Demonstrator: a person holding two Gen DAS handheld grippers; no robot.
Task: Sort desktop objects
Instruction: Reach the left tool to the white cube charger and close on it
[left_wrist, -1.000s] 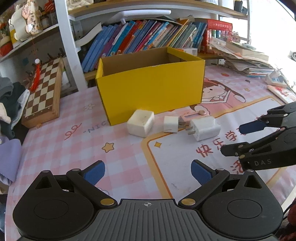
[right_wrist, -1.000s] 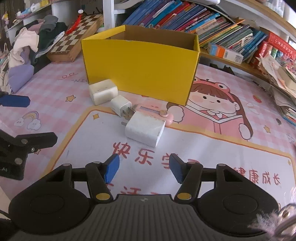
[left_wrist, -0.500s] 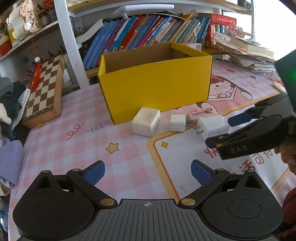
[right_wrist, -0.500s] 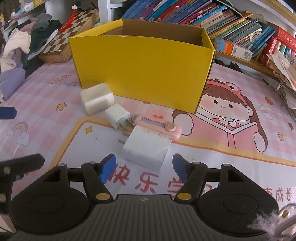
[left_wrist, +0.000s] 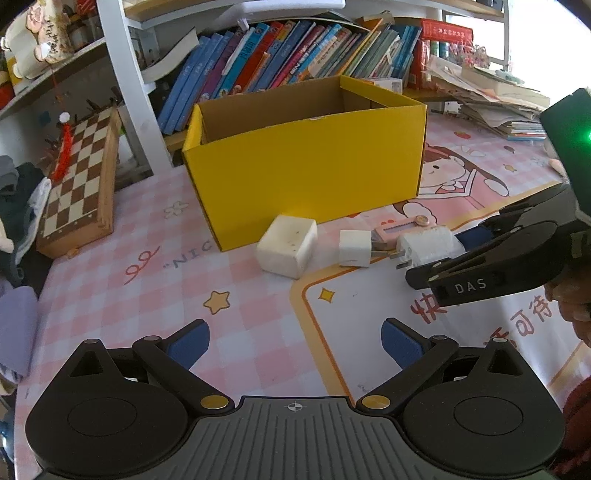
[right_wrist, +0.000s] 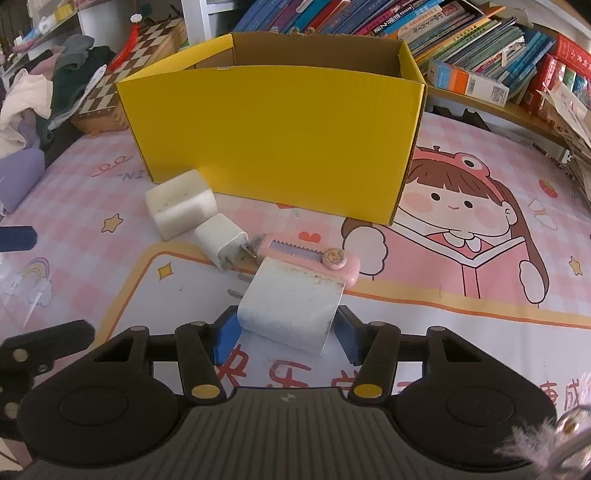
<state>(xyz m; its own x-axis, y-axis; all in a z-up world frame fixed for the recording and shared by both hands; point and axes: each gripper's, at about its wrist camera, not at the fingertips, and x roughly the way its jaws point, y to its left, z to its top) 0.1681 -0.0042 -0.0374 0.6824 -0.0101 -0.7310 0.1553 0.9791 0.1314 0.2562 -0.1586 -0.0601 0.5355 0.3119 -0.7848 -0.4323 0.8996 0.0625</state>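
Brackets the large white charger (right_wrist: 291, 306) with the blue pads (right_wrist: 225, 332) of the right gripper (right_wrist: 287, 332), one at its 9 o'clock flank and one at its 3 o'clock flank, at or very near contact; cannot tell whether squeezing yet or merely straddling. Leaves the charger flat on the cartoon desk mat (right_wrist: 480, 332), prongs pointing toward 10 o'clock. Shows, touching the charger's far edge at 12 o'clock, a pink utility knife (right_wrist: 306, 258) lying crosswise; at 10 o'clock, just beside the knife tip, a small white plug (right_wrist: 221, 240); farther along 10 o'clock, a chunky white adapter (right_wrist: 179, 208) close against the front wall of the yellow box (right_wrist: 273, 140). Places that box, top open, at 12 o'clock beyond all four; hides its floor behind the near wall. Holds the left gripper (left_wrist: 293, 343) spread wide over bare mat, gripping nothing, with the adapter at its 12 o'clock and the right gripper at its 2 o'clock. Reads as the grasp stage for the charger, with the box the likely destination. Calls next for a firm, square close on the two flat flanks, then a straight lift so as not to drag the knife resting against it, then a carry toward 12 o'clock high enough to clear the box wall.
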